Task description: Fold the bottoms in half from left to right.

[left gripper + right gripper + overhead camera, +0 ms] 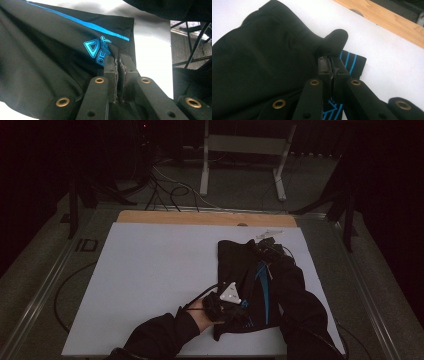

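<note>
A black garment (235, 262) with blue stripes and a blue logo lies on the right half of the white table (150, 280). My left gripper (244, 306) is at the garment's near part, and its jaws are shut on a pinch of black fabric beside the blue logo (96, 48). My right gripper (266, 251) is at the garment's far end, its sleeve lying across the cloth. It is shut on a raised fold of black fabric (334, 40) next to a blue-striped band (352, 63). The left gripper (118, 57) and the right gripper (331, 60) each show pads pressed together on cloth.
A wooden strip (205, 217) runs along the table's far edge, with a small pale object (270, 234) near it. Beyond it are floor cables (165, 190) and a white metal frame (240, 150). The left half of the table is bare white surface.
</note>
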